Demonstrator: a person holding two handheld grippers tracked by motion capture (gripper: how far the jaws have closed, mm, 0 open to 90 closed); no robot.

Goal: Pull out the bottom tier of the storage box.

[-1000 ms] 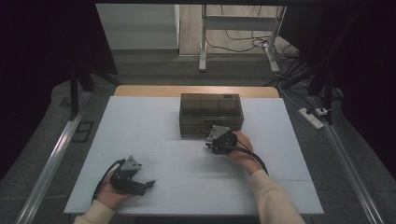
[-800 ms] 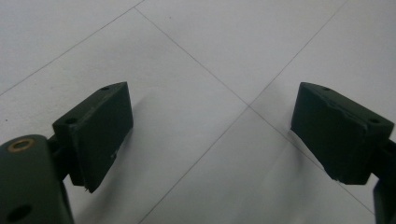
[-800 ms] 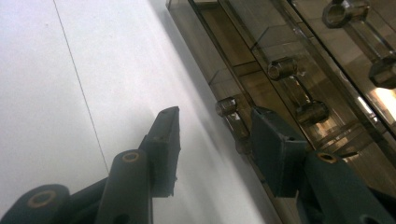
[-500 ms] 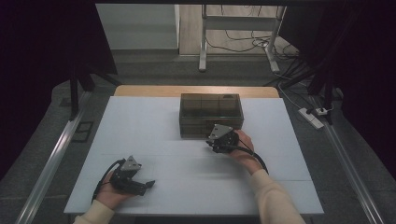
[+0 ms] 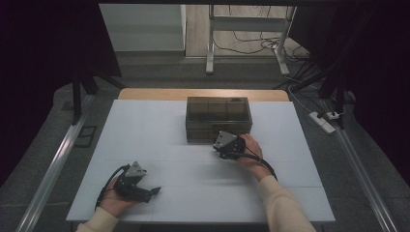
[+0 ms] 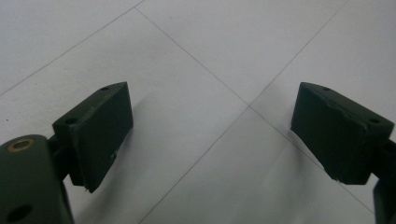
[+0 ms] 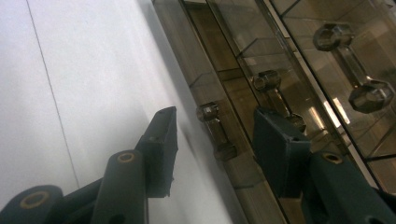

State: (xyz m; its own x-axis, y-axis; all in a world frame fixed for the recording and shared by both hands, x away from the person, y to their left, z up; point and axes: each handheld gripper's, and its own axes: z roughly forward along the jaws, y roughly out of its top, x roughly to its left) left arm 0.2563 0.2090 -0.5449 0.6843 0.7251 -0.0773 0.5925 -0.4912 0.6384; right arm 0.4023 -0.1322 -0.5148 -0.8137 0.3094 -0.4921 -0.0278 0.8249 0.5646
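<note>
So far the smoky drawer box (image 5: 218, 119) at centre frame on the desk (image 5: 145, 140) looks shut, its lowest handle (image 7: 215, 130) between the right hand-held gripper's (image 7: 212, 140) open, untouching jaws, while the left hand-held gripper (image 6: 210, 130) idles open at lower left.

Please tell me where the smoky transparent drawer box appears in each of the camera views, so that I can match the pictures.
High view: the drawer box stands at the far middle of the white table, just beyond the right gripper.
Left gripper view: white table surface between open jaws; the box is not in it.
Right gripper view: the box fills the upper right, its lowest drawer handle between the open jaws.
Shared landmark: the table's thin seam lines.
</note>
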